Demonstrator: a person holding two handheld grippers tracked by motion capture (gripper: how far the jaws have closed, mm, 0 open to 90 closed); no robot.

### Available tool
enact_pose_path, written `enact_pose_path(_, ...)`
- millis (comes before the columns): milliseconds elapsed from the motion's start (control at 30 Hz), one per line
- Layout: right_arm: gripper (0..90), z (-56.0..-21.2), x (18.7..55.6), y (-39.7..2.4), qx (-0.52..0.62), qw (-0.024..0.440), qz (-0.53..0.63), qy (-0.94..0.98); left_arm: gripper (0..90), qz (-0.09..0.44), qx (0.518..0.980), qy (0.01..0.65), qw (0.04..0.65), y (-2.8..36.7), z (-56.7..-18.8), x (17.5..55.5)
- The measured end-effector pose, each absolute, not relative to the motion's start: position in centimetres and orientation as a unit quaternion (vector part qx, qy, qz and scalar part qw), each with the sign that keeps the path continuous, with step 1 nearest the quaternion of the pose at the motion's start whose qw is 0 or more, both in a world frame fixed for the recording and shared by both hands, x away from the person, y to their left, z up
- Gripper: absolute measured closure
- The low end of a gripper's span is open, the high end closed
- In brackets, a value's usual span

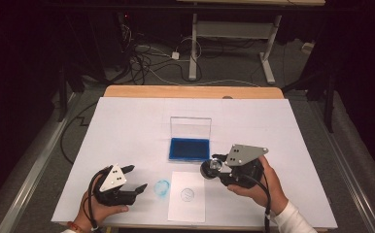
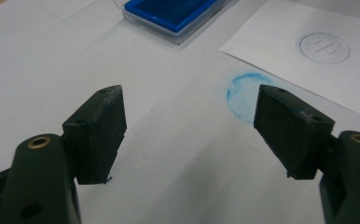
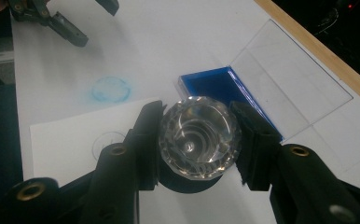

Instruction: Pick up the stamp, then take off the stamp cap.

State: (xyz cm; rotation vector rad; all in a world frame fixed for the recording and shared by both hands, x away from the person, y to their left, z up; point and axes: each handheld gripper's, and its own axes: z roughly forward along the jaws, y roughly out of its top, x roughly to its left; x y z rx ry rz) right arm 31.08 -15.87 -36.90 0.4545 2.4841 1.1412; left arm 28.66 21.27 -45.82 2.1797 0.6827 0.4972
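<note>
Faceted clear-knob stamp (image 3: 197, 138) is clamped betw. right gripper (image 3: 197, 144) fingers, just near of blue ink pad (image 1: 189, 148) w/ clear hinged lid. Left gripper (image 2: 190, 123) fingers spread wide, empty, by smudged blue ring (image 2: 244, 94). White paper sheet (image 1: 187, 196) bears round imprint.

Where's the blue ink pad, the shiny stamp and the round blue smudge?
ink pad (image 1: 189, 148), high view, blue surface.
stamp (image 3: 200, 137), right gripper view, clear faceted top.
blue smudge (image 2: 242, 93), left gripper view, middle.

On the table (image 1: 127, 121), the ink pad case (image 1: 189, 148) sat mid-table, its lid (image 1: 190, 127) standing up behind it. Nearer the person lay the paper sheet (image 1: 187, 206), a stamped mark (image 1: 187, 194) on it. Just left of the sheet, an ink smudge (image 1: 161, 188) marked the table cover.
</note>
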Motion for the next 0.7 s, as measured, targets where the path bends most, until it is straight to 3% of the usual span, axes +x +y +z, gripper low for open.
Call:
enact_pose_path(400,57.2,-35.8,32.1,-15.0,0.166,0.181,0.439,0.864,26.1,0.187,0.868,0.221,0.404,17.9,-44.2,29.5)
enact_pose_path(700,57.2,-35.1,32.2,-13.2,0.154,0.156,0.471,0.855,27.7,0.158,0.859,0.189,0.449,14.1,-42.6,30.0)
